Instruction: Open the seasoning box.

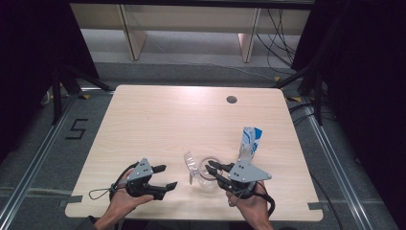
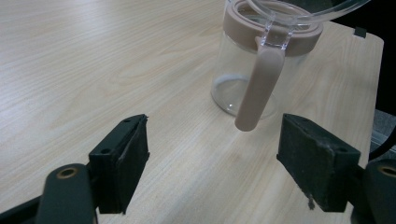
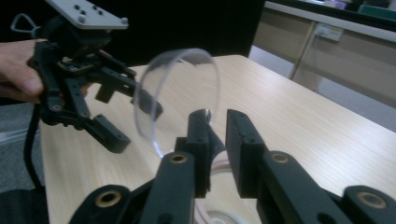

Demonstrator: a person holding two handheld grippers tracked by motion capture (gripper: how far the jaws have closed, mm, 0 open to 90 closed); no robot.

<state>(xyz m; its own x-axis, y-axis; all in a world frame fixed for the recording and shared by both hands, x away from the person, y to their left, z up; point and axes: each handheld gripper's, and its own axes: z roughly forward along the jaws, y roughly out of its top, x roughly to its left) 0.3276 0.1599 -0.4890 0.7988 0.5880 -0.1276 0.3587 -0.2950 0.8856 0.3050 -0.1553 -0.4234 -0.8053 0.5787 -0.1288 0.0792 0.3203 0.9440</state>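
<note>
- At the near edge of the table (image 1: 167,115), a person's left hand (image 1: 125,199) and right hand (image 1: 249,206) each hold a black two-jaw gripper.
- The left gripper (image 1: 171,176) hovers over bare wood with its jaws spread wide and nothing between them. In its own view the pads frame the tabletop short of the jar.
- The right gripper (image 3: 217,140) points at the top of the jar with its jaws a narrow gap apart. In its own view the left one stands right against the lower edge of the lid. Whether it touches cannot be told, and the pads are not seen pressing on anything.
- The glass jar (image 2: 243,74) stands upright between the two grippers, near the front of the table and just ahead of the right one. It has a dusty-pink collar around its mouth.
- Its clear round lid (image 3: 182,93) is swung up and stands on edge, tilted toward the left gripper.
- A pink clasp (image 2: 259,88) hangs down the jar's side.
- Just behind the right gripper stands a blue-and-white carton (image 1: 250,143), upright, its top opened.
- Farther back, a round cable hole (image 1: 231,99) sits near the table's far edge.
</note>
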